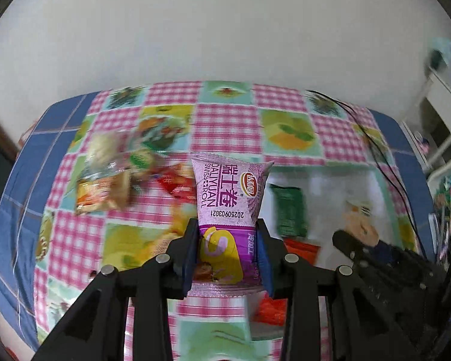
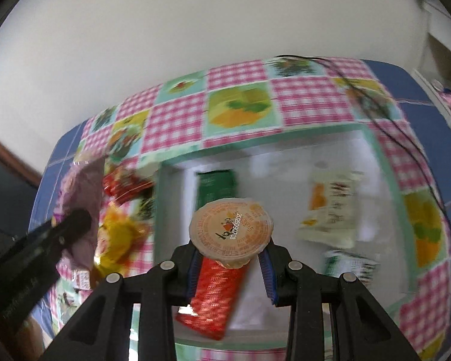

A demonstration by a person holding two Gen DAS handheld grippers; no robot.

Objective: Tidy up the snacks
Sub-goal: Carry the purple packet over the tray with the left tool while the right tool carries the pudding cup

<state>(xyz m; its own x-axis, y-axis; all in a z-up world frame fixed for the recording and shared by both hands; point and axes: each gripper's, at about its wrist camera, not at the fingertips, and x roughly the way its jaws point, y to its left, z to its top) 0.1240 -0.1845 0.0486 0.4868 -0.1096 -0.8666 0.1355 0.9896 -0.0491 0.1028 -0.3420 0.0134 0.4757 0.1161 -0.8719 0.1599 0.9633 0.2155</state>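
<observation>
Snacks sit in both of my grippers. My left gripper (image 1: 227, 248) is clamped on a purple Swiss-roll packet (image 1: 225, 207), which stands upright between the blue pads (image 1: 188, 258) at the centre of the left wrist view. My right gripper (image 2: 231, 263) pinches a small jelly cup (image 2: 231, 228) by its body, its orange printed foil lid facing the camera in the lower middle of the right wrist view.

Below the cup lies a white tray (image 2: 375, 186) with a pale green rim. Inside it I see a dark green packet (image 2: 216, 186) toward the upper left, a red packet (image 2: 216, 294) at the lower centre, partly behind the cup, and cream-coloured packets (image 2: 330, 210) at the right, all blurred. A loose pile of snacks (image 1: 114, 177) rests on the checked tablecloth (image 1: 225, 120) at the left of the left wrist view, outside the tray, too smeared to tell apart. A thin black cable (image 1: 375, 150) runs across the cloth at the upper right.
</observation>
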